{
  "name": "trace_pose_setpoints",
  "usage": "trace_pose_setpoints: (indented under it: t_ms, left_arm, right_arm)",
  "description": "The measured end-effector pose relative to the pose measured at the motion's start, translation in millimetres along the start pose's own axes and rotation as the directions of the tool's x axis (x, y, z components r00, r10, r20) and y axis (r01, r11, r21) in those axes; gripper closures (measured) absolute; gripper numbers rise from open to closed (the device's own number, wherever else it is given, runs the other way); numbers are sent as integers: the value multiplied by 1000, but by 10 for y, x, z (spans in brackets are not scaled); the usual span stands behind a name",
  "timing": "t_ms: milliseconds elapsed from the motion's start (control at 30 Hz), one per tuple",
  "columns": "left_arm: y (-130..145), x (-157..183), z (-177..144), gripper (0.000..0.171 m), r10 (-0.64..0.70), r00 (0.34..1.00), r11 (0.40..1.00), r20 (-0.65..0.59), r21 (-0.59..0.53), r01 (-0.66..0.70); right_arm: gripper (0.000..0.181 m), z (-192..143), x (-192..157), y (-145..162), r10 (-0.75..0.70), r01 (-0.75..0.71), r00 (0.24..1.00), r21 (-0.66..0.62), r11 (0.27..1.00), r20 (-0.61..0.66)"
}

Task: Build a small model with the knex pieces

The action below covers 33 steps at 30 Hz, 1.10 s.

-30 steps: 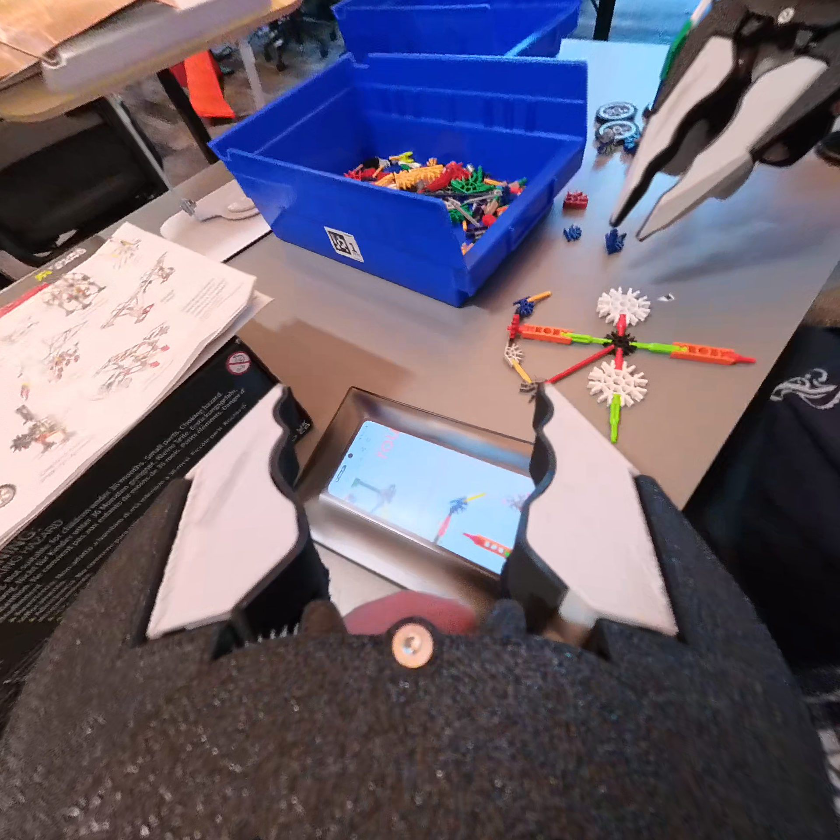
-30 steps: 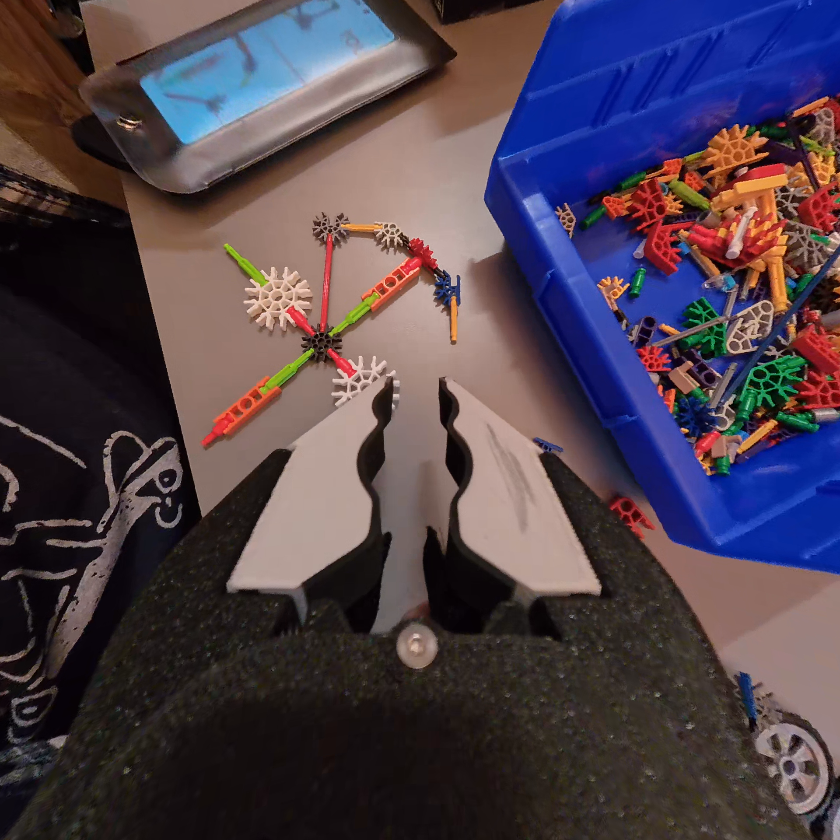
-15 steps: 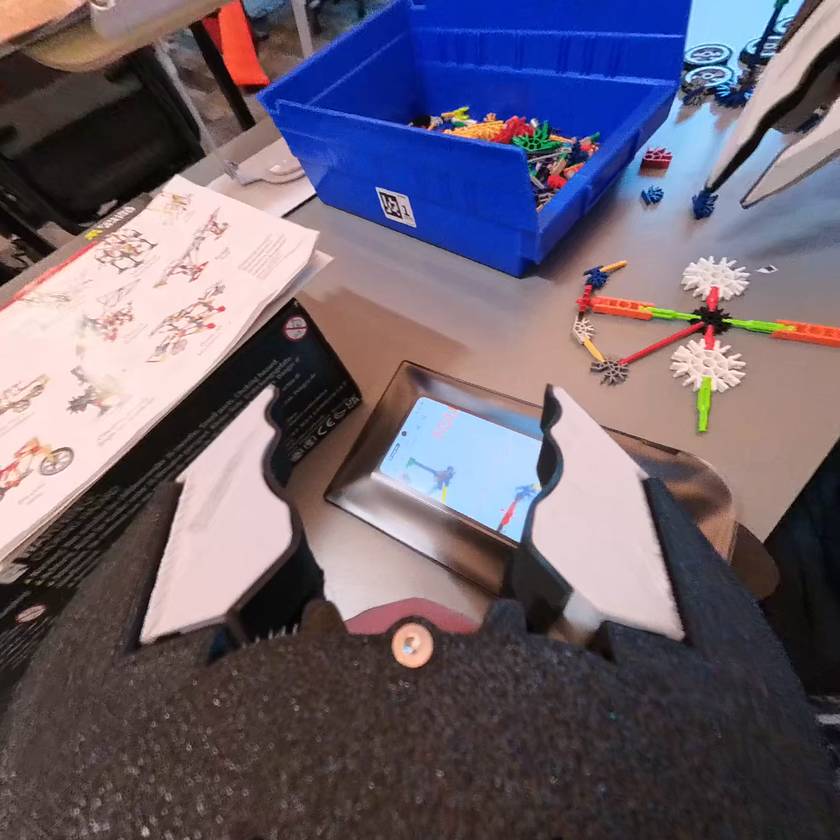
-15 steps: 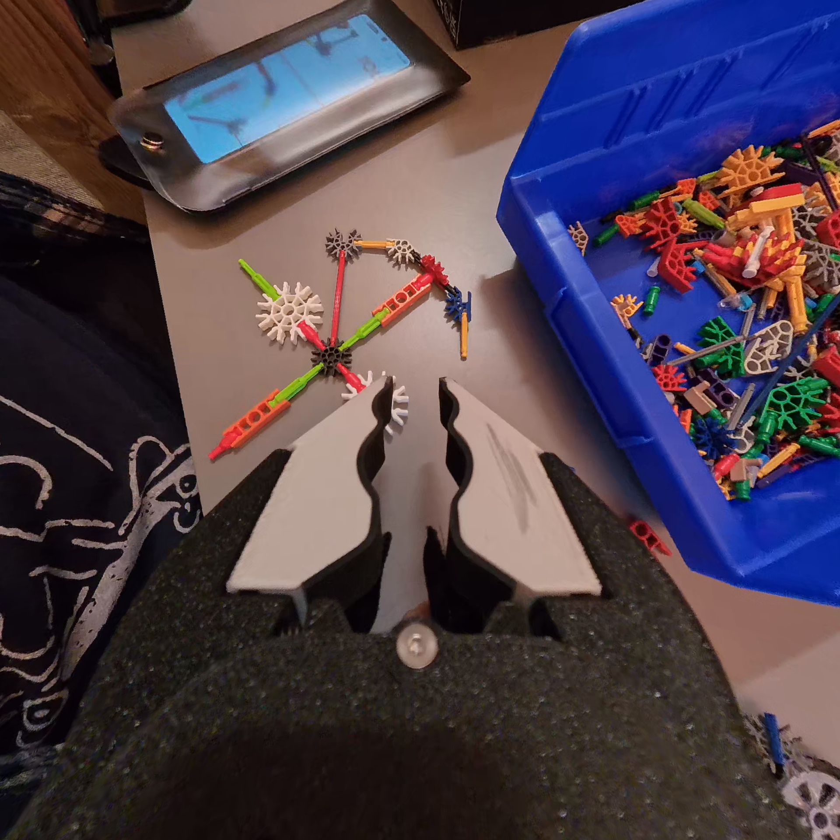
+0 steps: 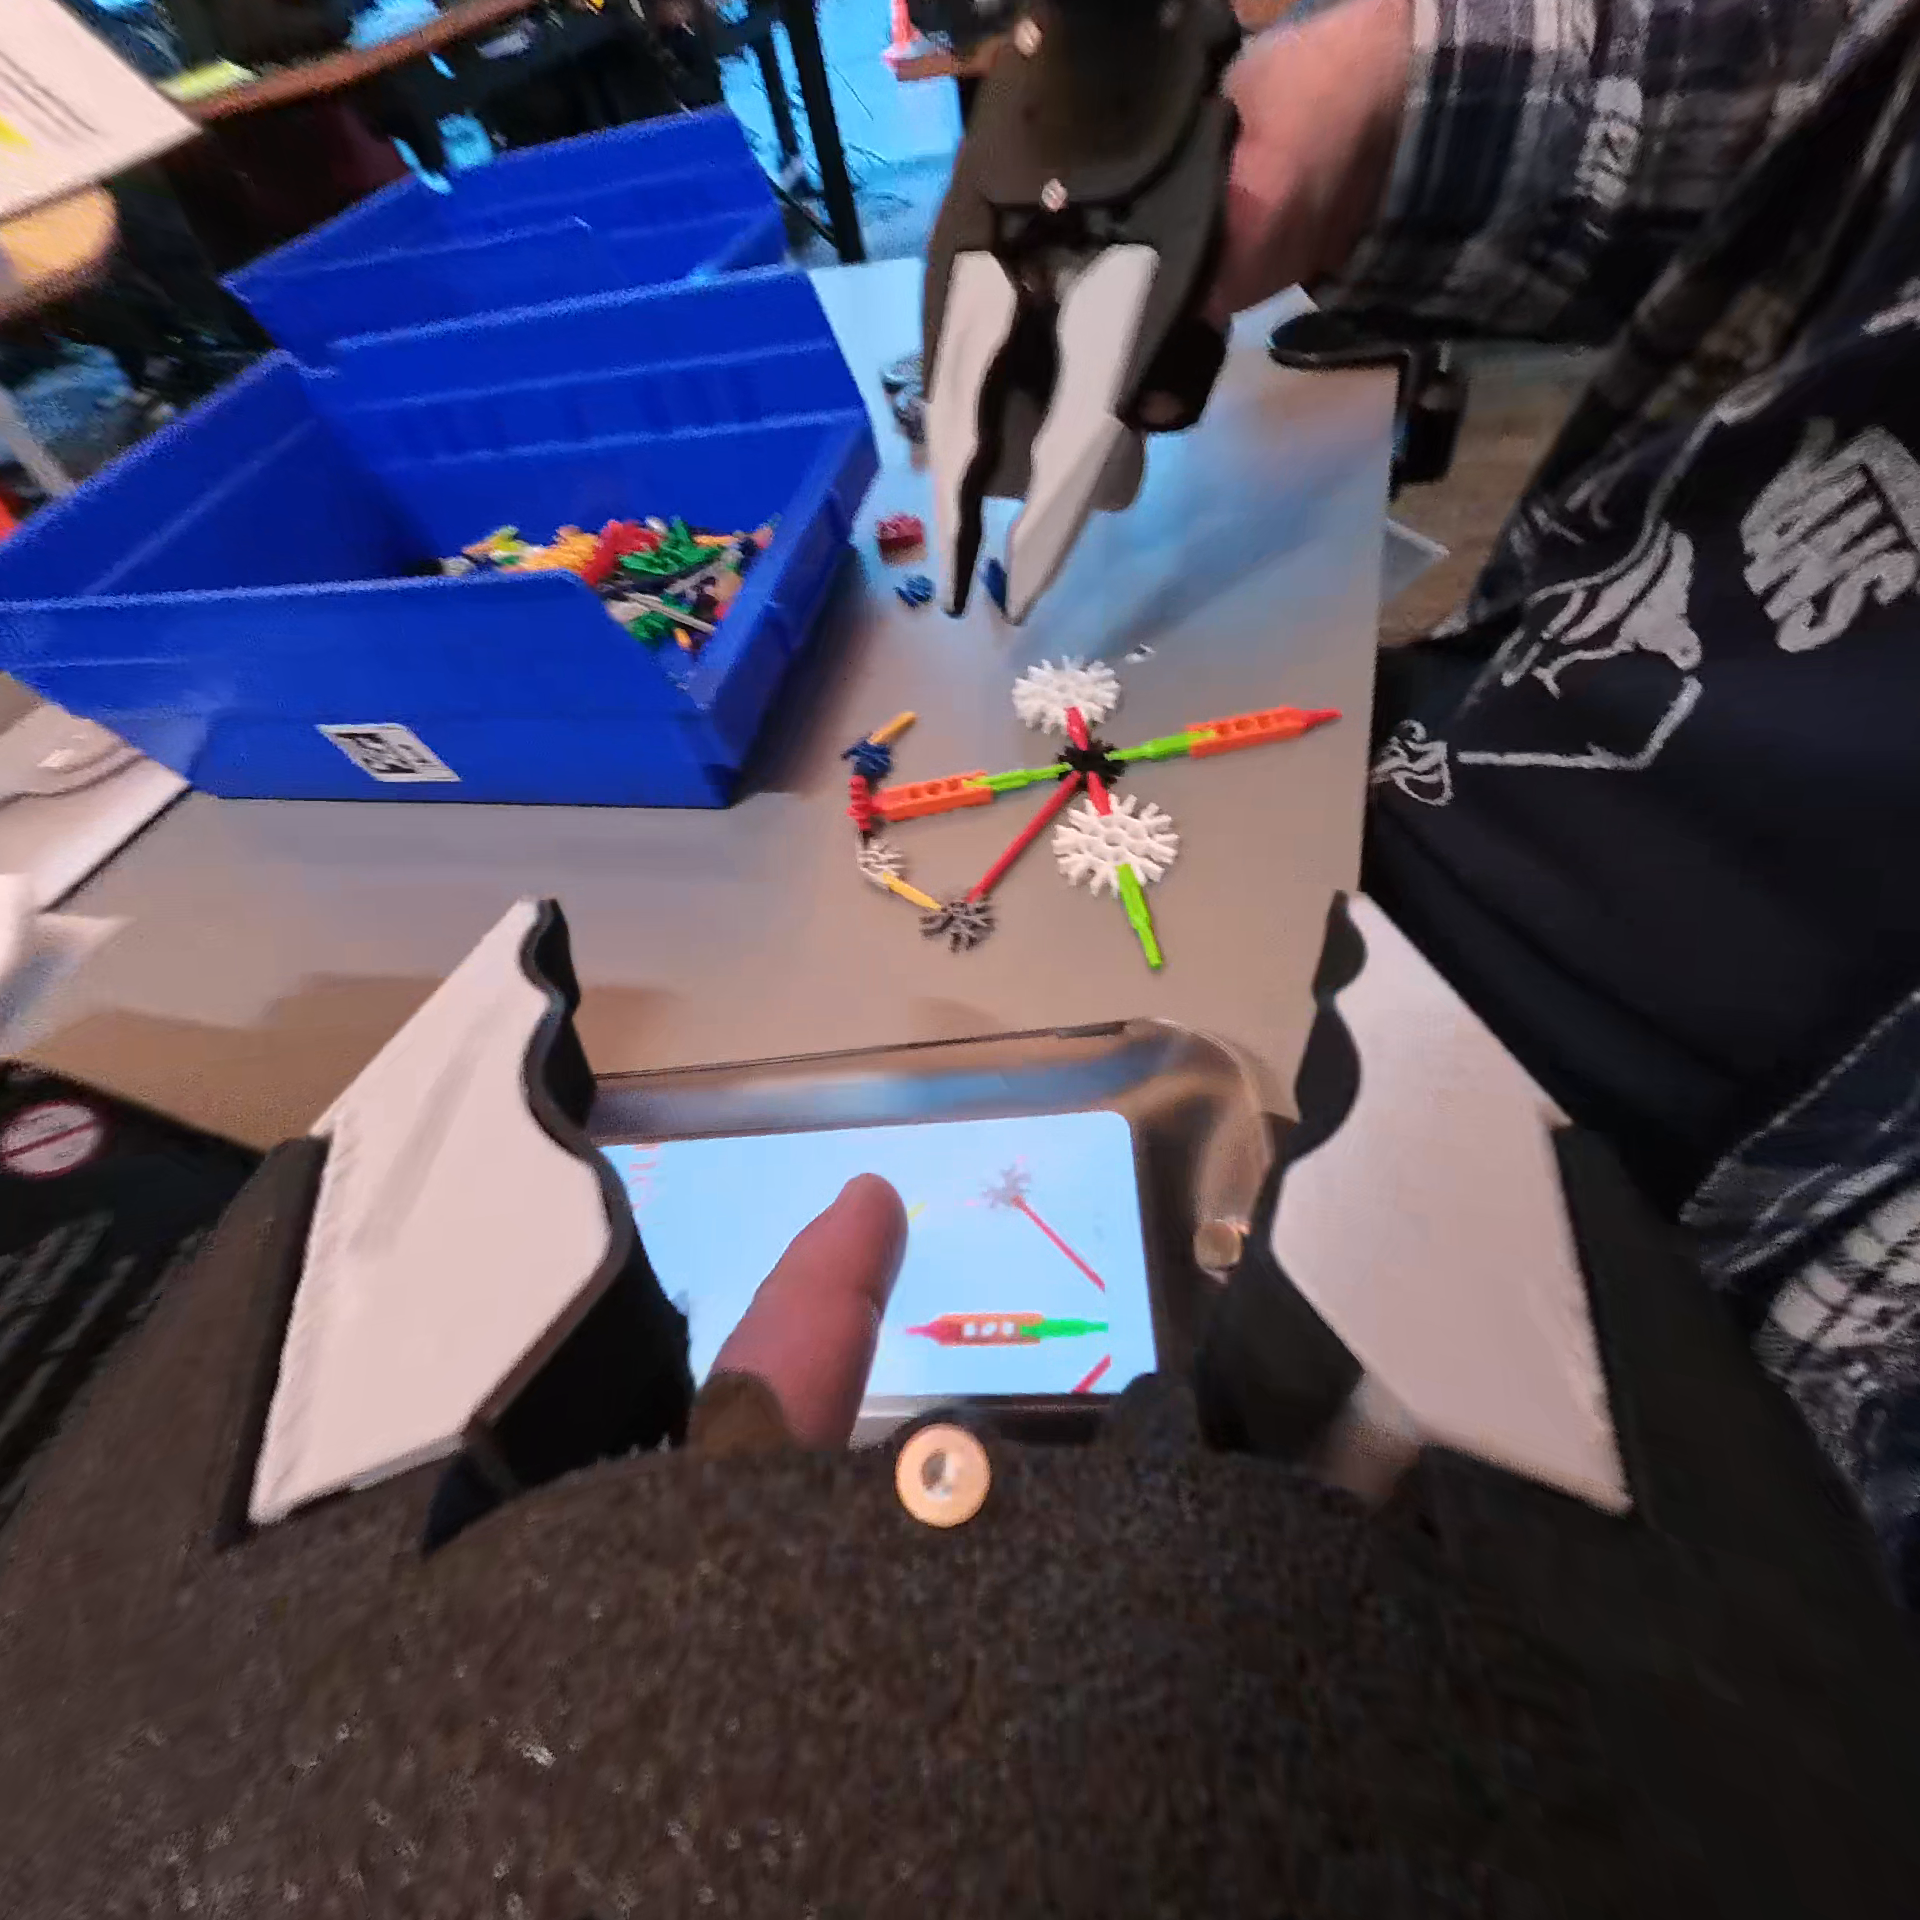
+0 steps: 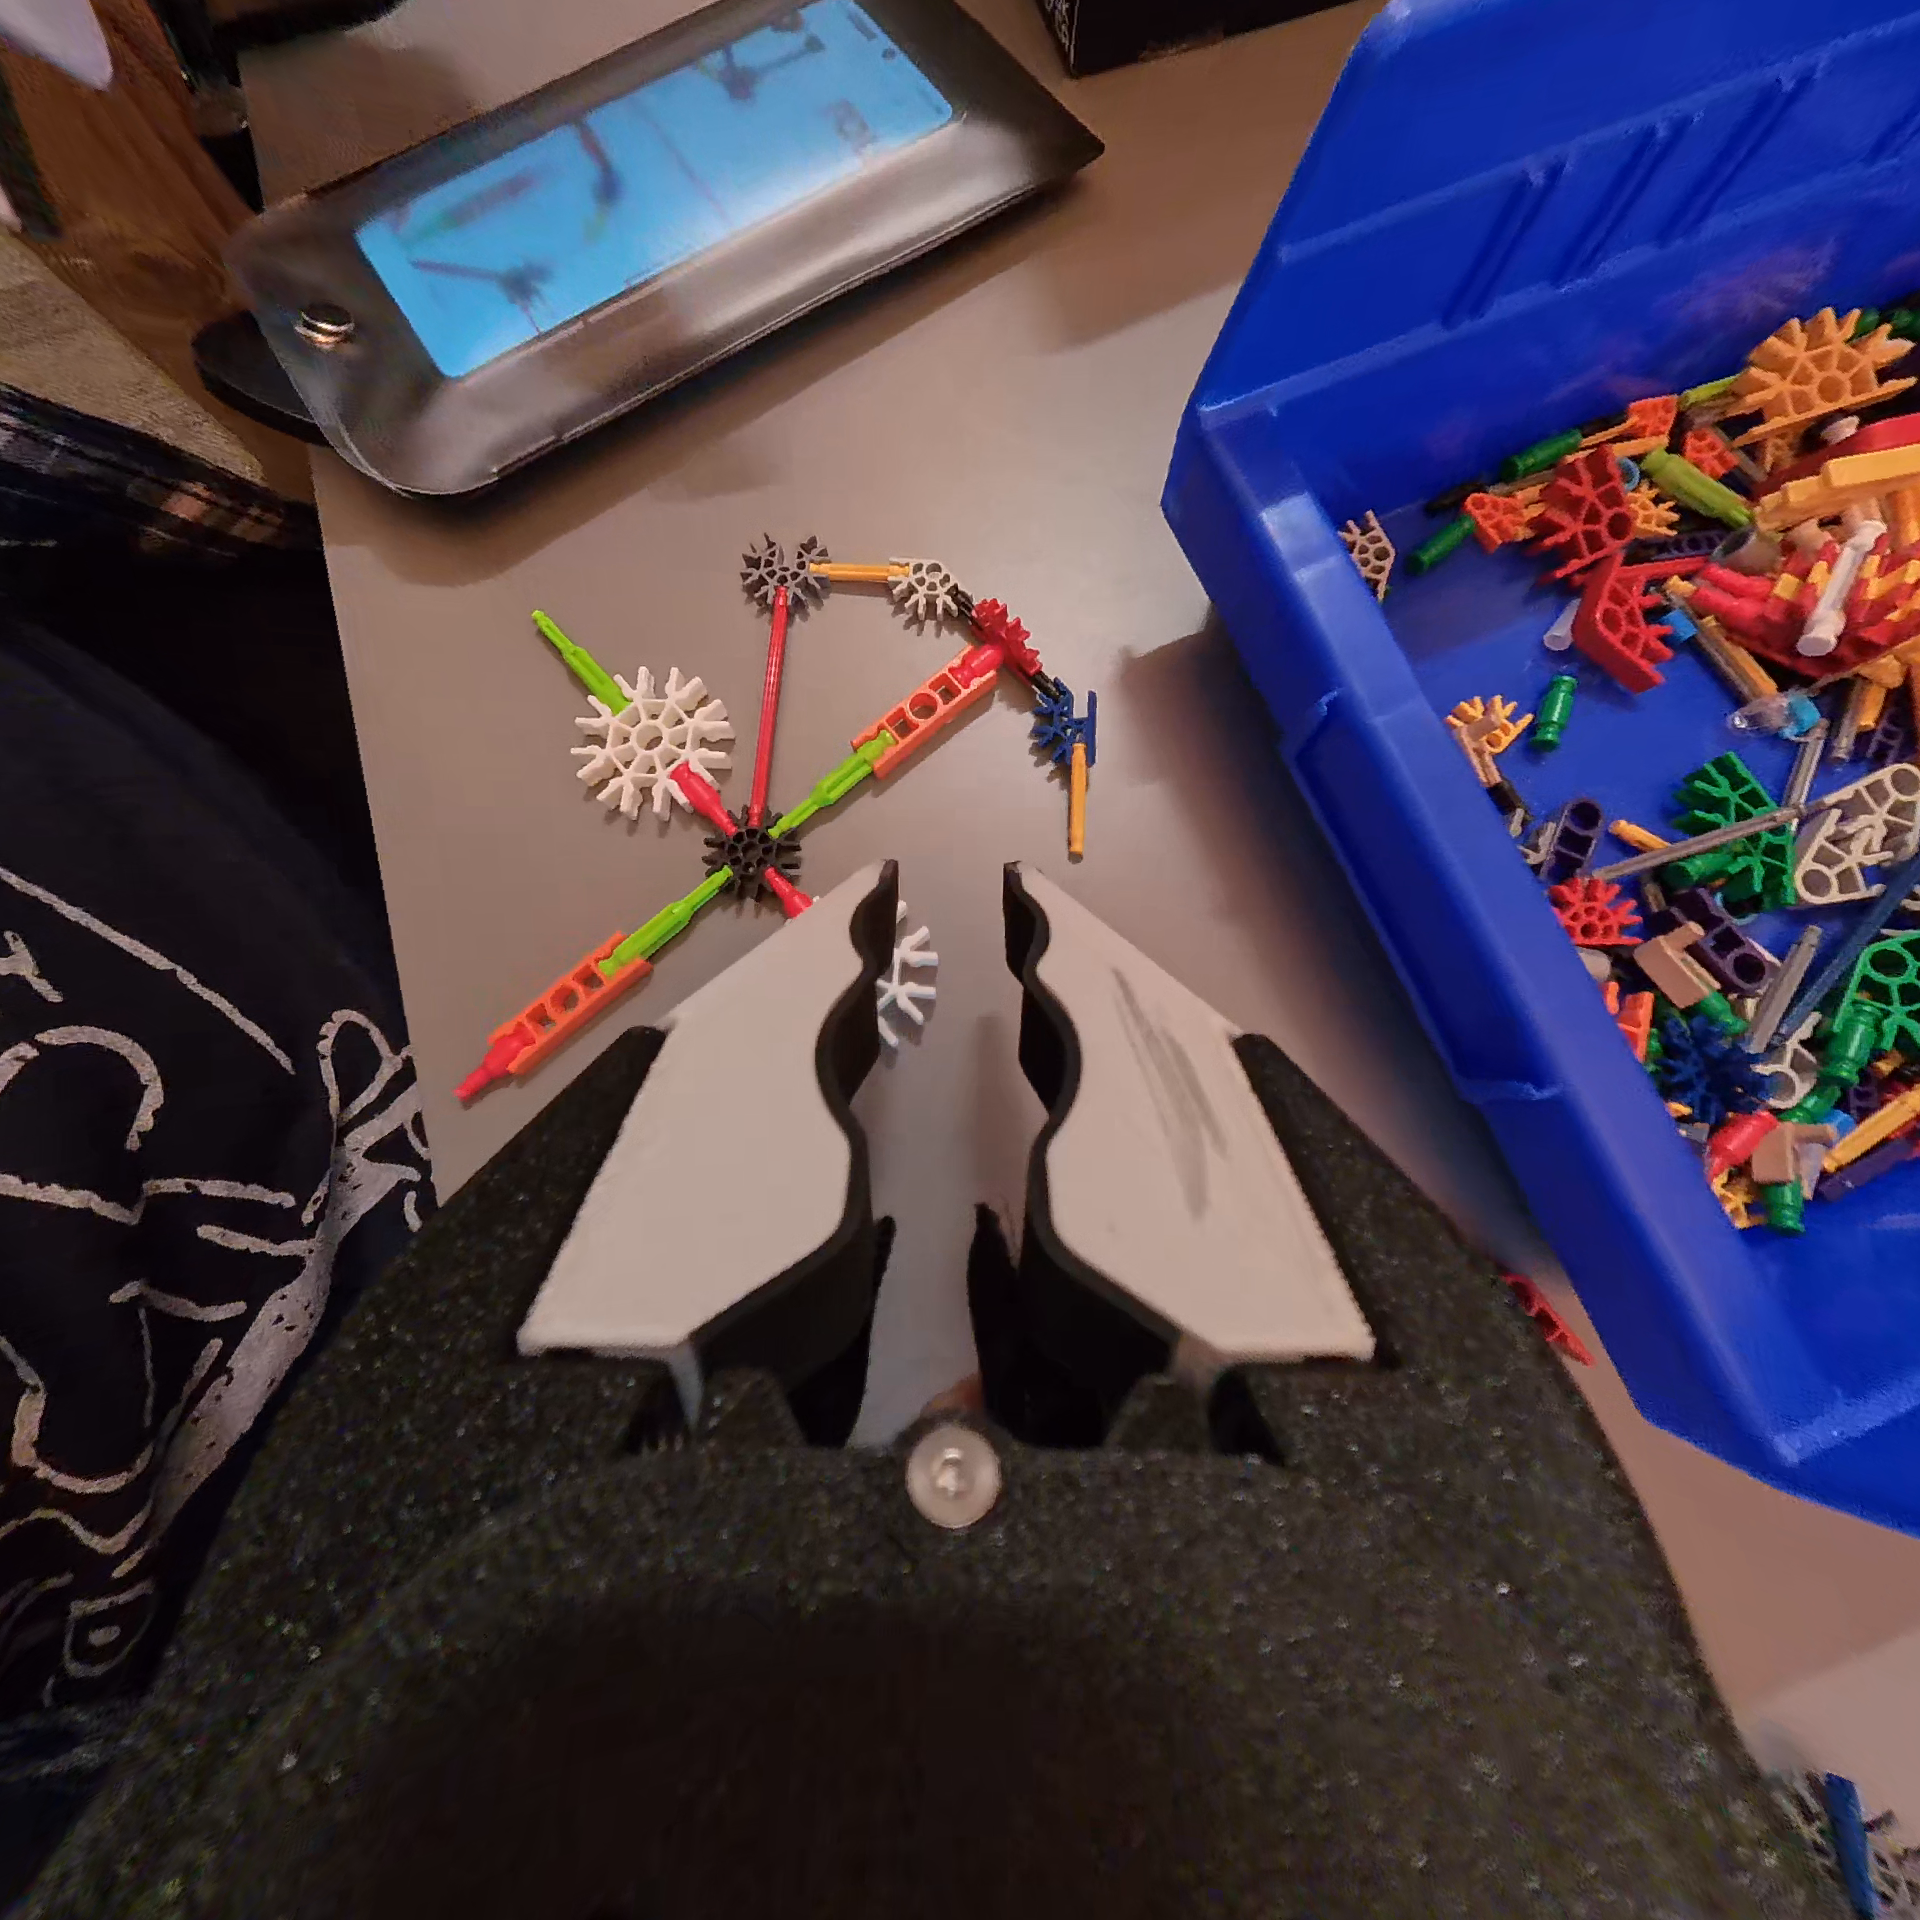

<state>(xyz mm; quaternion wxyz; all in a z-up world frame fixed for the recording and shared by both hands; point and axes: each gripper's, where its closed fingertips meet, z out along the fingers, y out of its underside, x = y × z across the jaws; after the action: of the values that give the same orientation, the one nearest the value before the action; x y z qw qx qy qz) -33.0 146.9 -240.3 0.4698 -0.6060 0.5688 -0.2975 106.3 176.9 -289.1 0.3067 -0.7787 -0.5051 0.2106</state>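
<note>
Two white snowflake connectors (image 5: 1066, 694) (image 5: 1114, 842), two blue bins (image 5: 436, 634) (image 5: 499, 260); both grippers' (image 5: 935, 935) (image 6: 948, 883) jaws spread, empty.

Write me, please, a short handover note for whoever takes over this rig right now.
Left tool: open wide, empty, over the phone; a finger is on its screen.
Right tool: open narrowly, empty, above the model's white connector.
Model: rods and connectors joined, flat on the table, between phone and bin.
Bin: holds loose parts; a red piece lies on the table beside it.
</note>
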Motion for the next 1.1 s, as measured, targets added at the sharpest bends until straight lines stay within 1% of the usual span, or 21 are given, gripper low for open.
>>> trace_pose_setpoints:
  t_ms: [100,200,300,367,467,767,1000,1100]
  left_arm:
    - [95,138,110,29,5,999,999,-54,-35,-7]
    - [214,187,188,23,-8,997,996,-80,-85,1]
    - [373,172,229,18,-18,997,989,-74,-149,7]
    - [376,149,218,18,-27,998,988,-63,-151,18]
    - [426,73,196,17,-7,1000,984,-29,-179,2]
    - [397,65,186,17,-21,999,988,-33,-156,16]
    - [229,1,106,17,1,1000,995,-3,-98,-2]
    - [194,-44,60,18,14,1000,995,21,-98,-12]
  right_arm:
    - [162,21,5,-9,4,-4,1000,-1,1000,2]
    - [161,45,14,-5,6,-6,1000,-7,1000,3]
    - [162,61,26,-1,8,-8,1000,-13,1000,4]
    - [162,64,39,2,11,-11,1000,-14,1000,3]
    - [162,62,60,11,15,-15,1000,-15,1000,0]
    - [162,36,72,-17,13,-13,1000,-1,1000,-3]
    - [161,-87,100,-91,9,-8,1000,35,999,-28]
    - [161,-124,102,-87,12,-11,999,43,999,-35]
